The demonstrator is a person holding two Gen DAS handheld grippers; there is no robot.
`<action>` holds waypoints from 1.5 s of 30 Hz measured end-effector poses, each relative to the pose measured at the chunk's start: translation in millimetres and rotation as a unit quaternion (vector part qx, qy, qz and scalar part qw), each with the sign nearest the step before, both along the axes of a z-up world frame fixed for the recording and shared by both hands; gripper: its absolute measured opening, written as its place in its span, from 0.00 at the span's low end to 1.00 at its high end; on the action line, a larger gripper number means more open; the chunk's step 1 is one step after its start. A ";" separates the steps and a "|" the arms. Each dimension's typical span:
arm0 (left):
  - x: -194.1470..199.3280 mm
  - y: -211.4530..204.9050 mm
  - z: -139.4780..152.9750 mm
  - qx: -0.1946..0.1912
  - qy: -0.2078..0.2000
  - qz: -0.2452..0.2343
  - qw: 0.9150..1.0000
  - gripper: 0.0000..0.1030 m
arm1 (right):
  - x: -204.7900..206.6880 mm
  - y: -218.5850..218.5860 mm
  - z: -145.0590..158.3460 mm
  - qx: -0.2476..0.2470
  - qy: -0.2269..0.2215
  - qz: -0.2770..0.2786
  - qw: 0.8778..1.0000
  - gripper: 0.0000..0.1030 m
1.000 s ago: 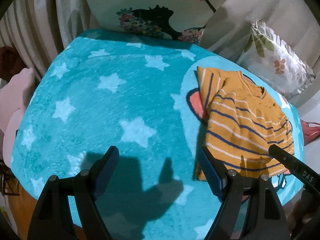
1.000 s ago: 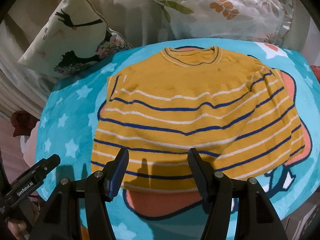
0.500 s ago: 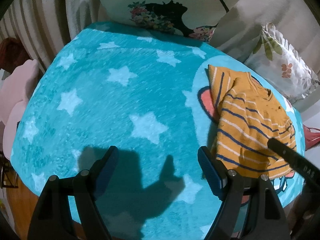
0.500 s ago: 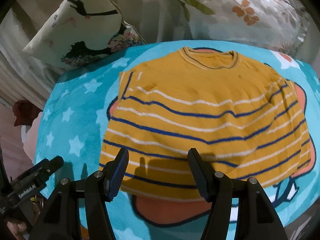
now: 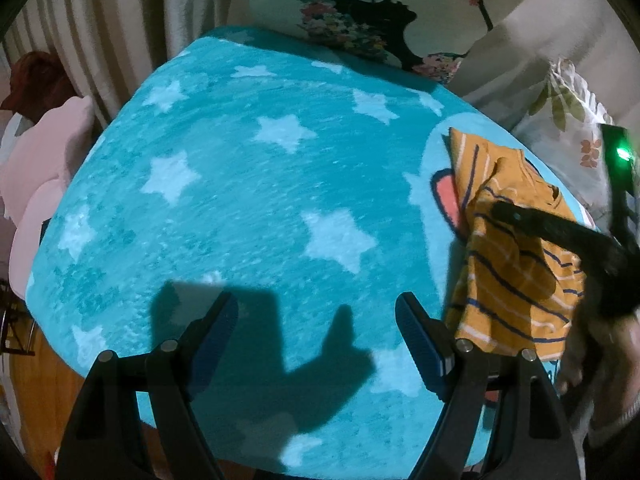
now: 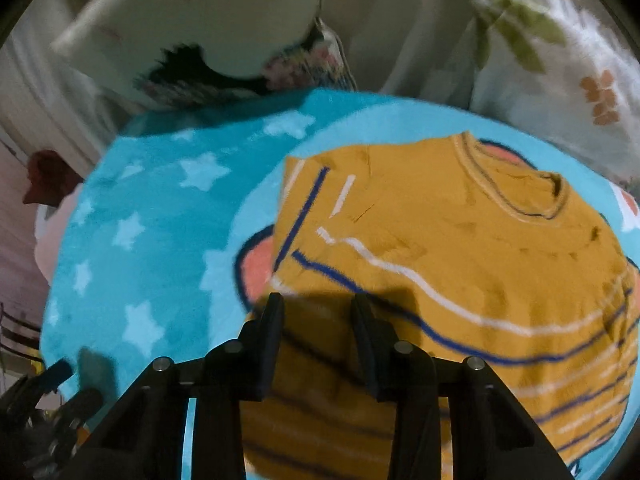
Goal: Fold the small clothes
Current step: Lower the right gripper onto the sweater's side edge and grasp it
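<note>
Right gripper (image 6: 316, 320) is down on the shirt (image 6: 460, 264), over its near-left part. The fingers stand partly closed with a gap between them. Cloth fills the view beneath, but blur and shadow hide whether any is pinched, so I cannot tell if it has a hold.

Left gripper (image 5: 316, 332) is wide open and holds nothing. It hangs over bare blanket (image 5: 248, 200), with the shirt off at its 3 o'clock, just beside its right finger.

Shirt location: right half of the star blanket, over the cartoon print. In the left wrist view it looks bunched and partly raised along its near edge, with the right tool's finger lying across it.

Orientation in the right wrist view: collar (image 6: 524, 184) at about 1 o'clock, hem at 6 toward the person. Long axis therefore runs roughly 1 to 7, and the stripes cross it. The left edge carries one vertical blue stripe, probably a sleeve already turned in, though I'm not sure.

Likely step: take the near-left edge and fold it over.

How to do it well, my read:
- Confirm that both layers sit between the pads before lifting, since a knit slips easily.
- Lift low and carry parallel to the stripes so the edges line up.
- Bring the left tool in to pin the far part, otherwise the whole shirt drags over the fleece.

Pillows (image 6: 560, 40) sit at 12 o'clock, clear of the work.
</note>
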State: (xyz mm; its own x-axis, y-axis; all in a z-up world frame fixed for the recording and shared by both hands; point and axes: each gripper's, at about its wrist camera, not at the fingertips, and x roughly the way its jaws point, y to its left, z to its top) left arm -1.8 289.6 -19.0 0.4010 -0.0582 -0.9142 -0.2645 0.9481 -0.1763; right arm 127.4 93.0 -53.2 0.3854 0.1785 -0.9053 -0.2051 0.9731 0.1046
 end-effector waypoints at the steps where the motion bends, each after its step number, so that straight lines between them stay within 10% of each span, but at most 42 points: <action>1: -2.4 2.3 -1.2 0.001 0.002 0.003 1.000 0.78 | 7.0 0.6 -6.1 0.000 0.008 -0.006 1.000 0.37; 11: -10.6 14.4 -7.3 -0.005 0.011 0.017 1.000 0.78 | 22.2 12.6 -15.8 -0.024 0.008 0.002 1.000 0.57; 45: -10.0 -5.4 -2.1 0.032 -0.001 -0.001 0.999 0.78 | -32.4 -11.3 16.1 0.005 -0.019 -0.027 0.999 0.59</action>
